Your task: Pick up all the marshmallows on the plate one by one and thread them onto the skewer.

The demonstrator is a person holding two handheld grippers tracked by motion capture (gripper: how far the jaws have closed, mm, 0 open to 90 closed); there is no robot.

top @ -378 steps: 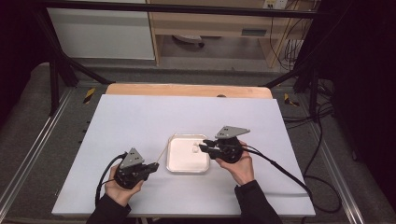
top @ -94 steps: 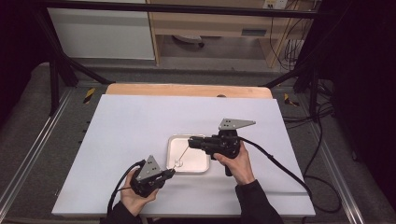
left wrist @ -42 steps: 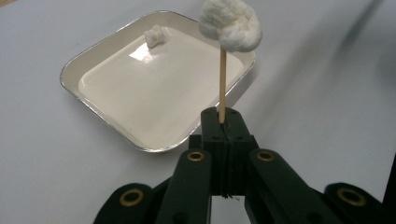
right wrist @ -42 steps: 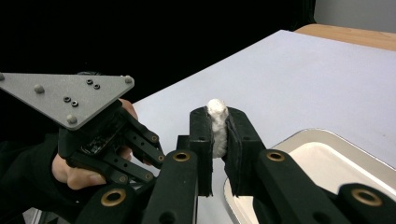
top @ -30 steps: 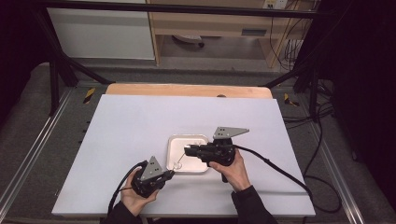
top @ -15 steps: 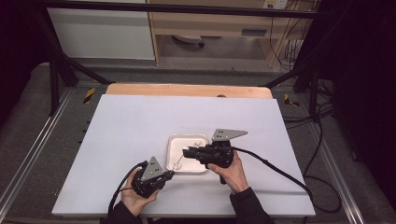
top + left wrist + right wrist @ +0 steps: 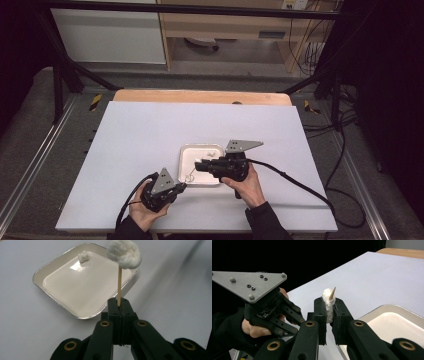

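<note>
We count two grippers, one in each hand, working over one white tray (image 7: 186, 152) near the front middle of the pale table (image 7: 150, 130). The left gripper (image 7: 119, 305) has its jaws pressed together on the lower end of one thin wooden skewer (image 7: 119, 285), which rises out of them toward the tray's near corner. One white marshmallow (image 7: 125, 253) is threaded on the skewer near its top, and in the right gripper view the skewer's pointed tip (image 7: 333, 293) pokes out just past it. The right gripper (image 7: 329, 308) comes in from the other side and pinches that same marshmallow between its two pads, jaws narrow with only the soft white lump between them. So we see each gripper holding something: the left one the stick, the right one the marshmallow on it. In the high view the left gripper (image 7: 181, 187) sits just off the tray's near left corner and the right gripper (image 7: 197, 166) reaches across the tray's front part, the two tips close together. A second marshmallow (image 7: 83, 257), smaller in the view, lies on the tray floor by the far rim, well apart from the skewered one. That makes two marshmallows, one skewer, one tray.
</note>
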